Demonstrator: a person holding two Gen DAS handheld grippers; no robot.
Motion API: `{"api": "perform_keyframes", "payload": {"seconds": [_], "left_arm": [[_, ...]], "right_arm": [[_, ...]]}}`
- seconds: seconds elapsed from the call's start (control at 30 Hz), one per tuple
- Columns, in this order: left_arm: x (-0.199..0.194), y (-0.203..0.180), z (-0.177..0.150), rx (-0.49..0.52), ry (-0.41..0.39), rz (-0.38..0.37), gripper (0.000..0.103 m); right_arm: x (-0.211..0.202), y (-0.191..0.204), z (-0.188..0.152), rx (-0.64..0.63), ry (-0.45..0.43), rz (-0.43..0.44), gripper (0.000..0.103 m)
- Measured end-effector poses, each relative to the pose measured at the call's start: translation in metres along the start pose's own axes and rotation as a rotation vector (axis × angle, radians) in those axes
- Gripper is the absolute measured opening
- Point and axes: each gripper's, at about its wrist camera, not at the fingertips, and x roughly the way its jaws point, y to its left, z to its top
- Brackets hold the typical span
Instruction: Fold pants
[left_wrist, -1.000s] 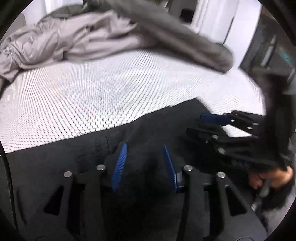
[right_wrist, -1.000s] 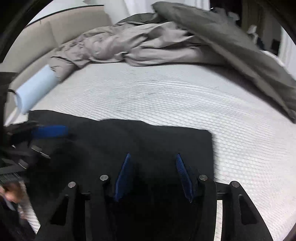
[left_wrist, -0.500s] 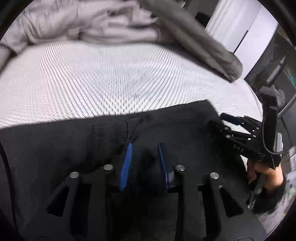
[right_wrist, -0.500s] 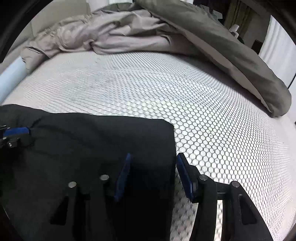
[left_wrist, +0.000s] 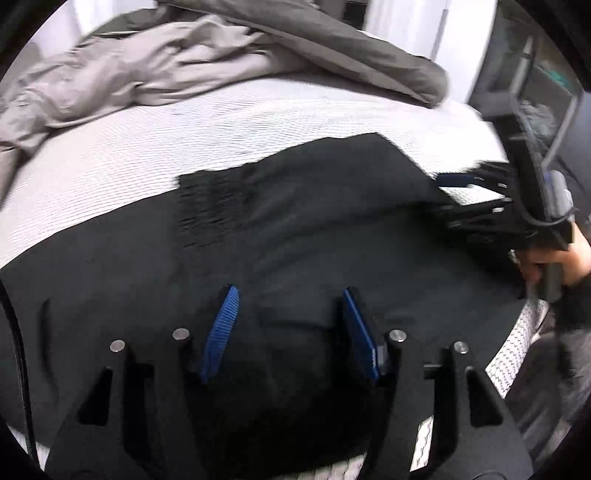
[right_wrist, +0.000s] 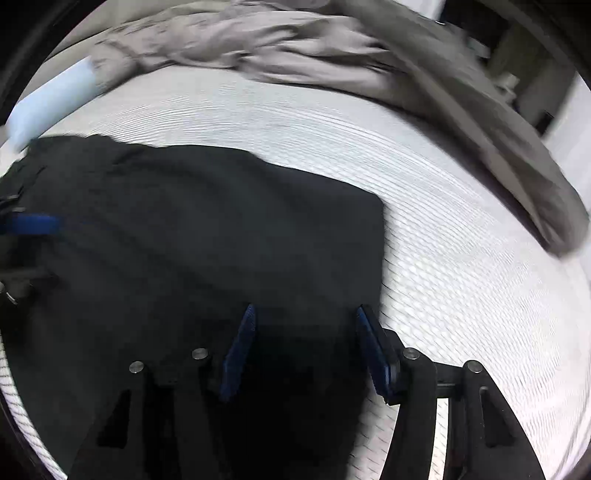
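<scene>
Black pants (left_wrist: 303, 229) lie flat on the white mesh mattress (left_wrist: 147, 147), folded, with a ribbed waistband patch visible. My left gripper (left_wrist: 290, 325) is open just above the black fabric, holding nothing. My right gripper (right_wrist: 306, 347) is open over the pants' right edge (right_wrist: 221, 240). The right gripper also shows in the left wrist view (left_wrist: 476, 199) at the pants' far right side, held by a hand. The left gripper's blue pad shows at the left edge of the right wrist view (right_wrist: 33, 224).
A crumpled beige-grey duvet (left_wrist: 177, 66) lies heaped along the back of the mattress and also shows in the right wrist view (right_wrist: 332, 55). A light blue roll (right_wrist: 51, 103) lies at the far left. Dark furniture (left_wrist: 546, 85) stands off the bed's right side.
My left gripper opened wider, from a narrower gap on a fabric fold. Both grippers drew back a little and the pants lie flatter.
</scene>
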Motion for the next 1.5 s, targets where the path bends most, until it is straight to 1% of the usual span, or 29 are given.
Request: {"api": "perform_keyframes", "payload": {"seconds": [0.03, 0.1, 0.13, 0.17, 0.23, 0.27, 0.33, 0.4, 0.5, 0.57, 0.63, 0.67, 0.73, 0.8, 0.83, 0.87, 0.93, 0.97, 1.03, 1.1, 1.13, 1.17, 1.23, 1.27, 1.3, 1.33, 1.43, 1.47, 1.5], "left_arm": [[-0.008, -0.002, -0.002, -0.008, -0.012, -0.015, 0.056], [-0.025, -0.013, -0.005, 0.013, -0.071, -0.095, 0.057], [-0.028, -0.018, -0.007, 0.034, -0.082, -0.118, 0.062], [-0.028, -0.028, -0.009, 0.058, -0.076, -0.138, 0.066], [-0.007, -0.041, -0.010, 0.090, 0.003, -0.151, 0.066], [0.007, -0.042, -0.013, 0.098, 0.045, -0.122, 0.066], [0.014, -0.039, -0.016, 0.105, 0.059, -0.126, 0.066], [0.007, -0.031, -0.019, 0.109, 0.047, -0.137, 0.066], [-0.010, -0.015, -0.031, 0.102, 0.039, -0.104, 0.066], [-0.020, -0.009, -0.033, 0.079, 0.027, -0.106, 0.065], [-0.035, -0.007, -0.033, 0.069, 0.002, -0.077, 0.065], [-0.046, -0.011, -0.031, 0.078, -0.033, -0.086, 0.065], [-0.054, -0.028, -0.026, 0.093, -0.075, -0.126, 0.066], [-0.052, -0.046, -0.027, 0.133, -0.059, -0.183, 0.066], [-0.045, -0.054, -0.028, 0.153, -0.033, -0.200, 0.066], [-0.036, -0.060, -0.031, 0.176, 0.008, -0.204, 0.066], [-0.018, -0.061, -0.038, 0.206, 0.076, -0.164, 0.066], [-0.015, -0.056, -0.043, 0.202, 0.088, -0.181, 0.065], [-0.020, -0.047, -0.044, 0.192, 0.073, -0.214, 0.065], [-0.027, -0.040, -0.048, 0.177, 0.073, -0.231, 0.065], [-0.029, -0.040, -0.050, 0.177, 0.074, -0.229, 0.065], [-0.029, -0.041, -0.049, 0.184, 0.075, -0.220, 0.066], [-0.028, -0.047, -0.047, 0.203, 0.080, -0.192, 0.066], [-0.025, -0.050, -0.044, 0.204, 0.082, -0.189, 0.066], [-0.026, -0.051, -0.042, 0.200, 0.084, -0.191, 0.066], [-0.027, -0.049, -0.040, 0.192, 0.082, -0.199, 0.066], [-0.034, -0.036, -0.031, 0.116, 0.048, -0.241, 0.066], [-0.037, -0.027, -0.028, 0.070, 0.034, -0.264, 0.066], [-0.040, -0.016, -0.024, 0.002, 0.016, -0.283, 0.066]], "right_arm": [[-0.008, -0.002, -0.003, 0.022, -0.010, 0.021, 0.057], [-0.029, 0.007, -0.007, 0.023, -0.075, 0.096, 0.057], [-0.035, 0.014, -0.007, 0.008, -0.091, 0.127, 0.057], [-0.037, 0.025, -0.007, -0.005, -0.086, 0.168, 0.057], [-0.030, 0.039, -0.011, -0.033, -0.061, 0.226, 0.057], [-0.020, 0.049, -0.013, -0.074, -0.031, 0.219, 0.057], [-0.007, 0.051, -0.019, -0.130, -0.012, 0.138, 0.057], [-0.012, 0.032, -0.027, -0.110, -0.021, 0.112, 0.057], [-0.025, -0.007, -0.047, -0.067, -0.035, -0.018, 0.057], [-0.034, -0.030, -0.055, 0.011, -0.053, 0.014, 0.057], [-0.048, -0.030, -0.054, 0.041, -0.086, 0.048, 0.057], [-0.058, -0.029, -0.056, 0.034, -0.115, 0.074, 0.057], [-0.072, -0.011, -0.053, -0.012, -0.156, 0.153, 0.057], [-0.070, 0.003, -0.053, -0.043, -0.150, 0.220, 0.057], [-0.059, 0.011, -0.049, -0.070, -0.120, 0.245, 0.057], [-0.049, 0.012, -0.052, -0.092, -0.096, 0.248, 0.057], [-0.029, 0.015, -0.057, -0.145, -0.042, 0.201, 0.056], [-0.028, 0.009, -0.063, -0.161, -0.046, 0.187, 0.056], [-0.034, -0.010, -0.073, -0.158, -0.063, 0.155, 0.056], [-0.038, -0.041, -0.083, -0.102, -0.065, 0.136, 0.059], [-0.037, -0.057, -0.092, -0.047, -0.054, 0.158, 0.063], [-0.035, -0.066, -0.099, -0.004, -0.043, 0.177, 0.063], [-0.034, -0.087, -0.101, 0.082, -0.049, 0.262, 0.063], [-0.038, -0.091, -0.102, 0.116, -0.061, 0.309, 0.062], [-0.039, -0.102, -0.104, 0.165, -0.078, 0.392, 0.062], [-0.039, -0.106, -0.103, 0.192, -0.083, 0.434, 0.062], [-0.028, -0.115, -0.102, 0.305, -0.071, 0.537, 0.062], [-0.016, -0.119, -0.100, 0.361, -0.059, 0.583, 0.062], [-0.011, -0.114, -0.101, 0.401, -0.048, 0.604, 0.061]]}}
